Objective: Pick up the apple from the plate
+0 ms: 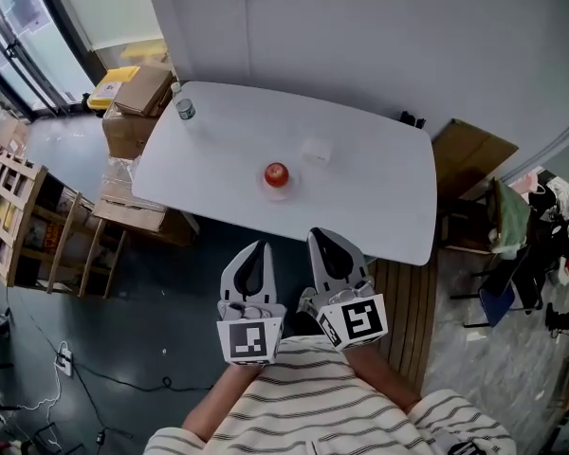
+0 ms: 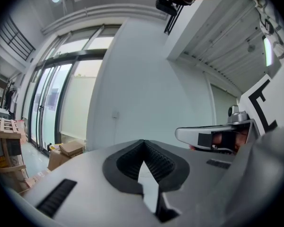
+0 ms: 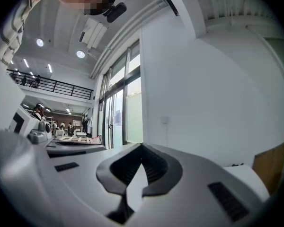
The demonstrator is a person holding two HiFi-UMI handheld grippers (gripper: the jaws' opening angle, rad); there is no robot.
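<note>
A red apple (image 1: 276, 173) sits on a clear plate (image 1: 291, 187) near the front middle of the white table (image 1: 379, 197) in the head view. Both grippers are held side by side in front of the table, short of its near edge. My left gripper (image 1: 258, 246) is shut with nothing in it; its tips meet in the left gripper view (image 2: 143, 143). My right gripper (image 1: 324, 236) is also shut and empty, tips together in the right gripper view (image 3: 142, 148). Neither gripper view shows the apple.
A bottle (image 1: 184, 108) stands at the table's far left corner and a small clear box (image 1: 317, 150) lies right of the apple. Cardboard boxes (image 1: 133, 112) and a wooden rack (image 1: 24, 226) stand left of the table; a chair with clothes (image 1: 498, 230) is at the right.
</note>
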